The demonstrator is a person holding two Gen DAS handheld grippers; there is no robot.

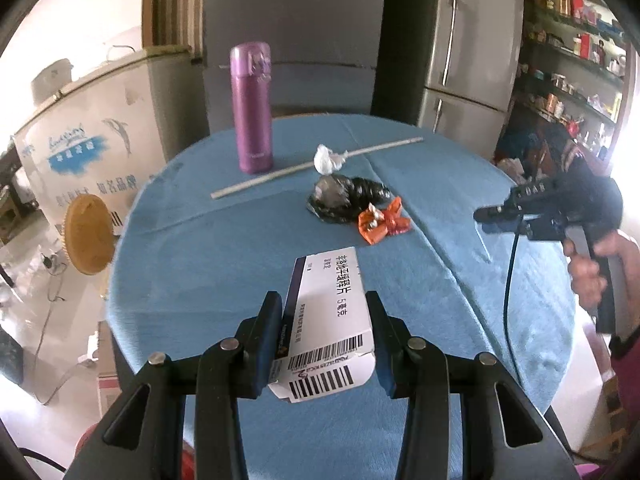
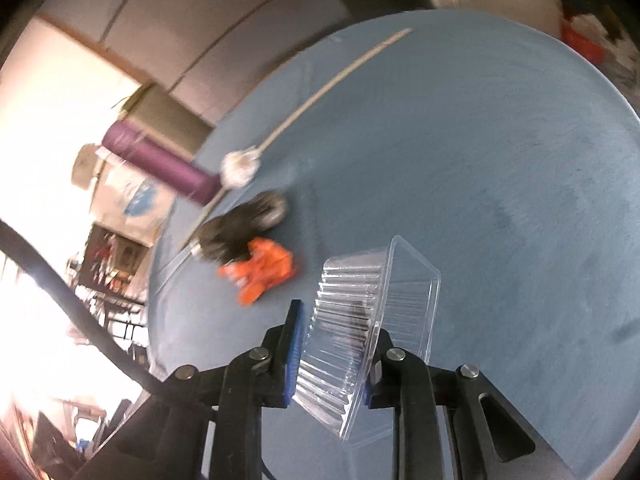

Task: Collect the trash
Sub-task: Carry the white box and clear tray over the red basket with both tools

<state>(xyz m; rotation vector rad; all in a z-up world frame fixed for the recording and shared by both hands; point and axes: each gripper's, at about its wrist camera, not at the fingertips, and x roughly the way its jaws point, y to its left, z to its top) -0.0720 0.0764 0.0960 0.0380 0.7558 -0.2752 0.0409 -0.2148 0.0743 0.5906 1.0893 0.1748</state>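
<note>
Jaws of your left gripper (image 1: 324, 340) are clamped part-way closed on a white medicine box (image 1: 332, 312), which juts forward between the pads above the blue table (image 1: 200, 280). Your right gripper (image 2: 334, 356) is squeezed onto a clear plastic tray (image 2: 372, 320), held tilted on edge between its pads. Ahead of both jaws lie an orange wrapper (image 1: 384, 222), a black crumpled bag (image 1: 344, 198), a white tissue wad (image 1: 329, 159) and a thin stick (image 1: 316, 166). Beyond them and left stands a purple flask (image 1: 253, 108), upright.

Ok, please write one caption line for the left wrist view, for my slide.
Left gripper holds a white medicine box above the blue table.
</note>
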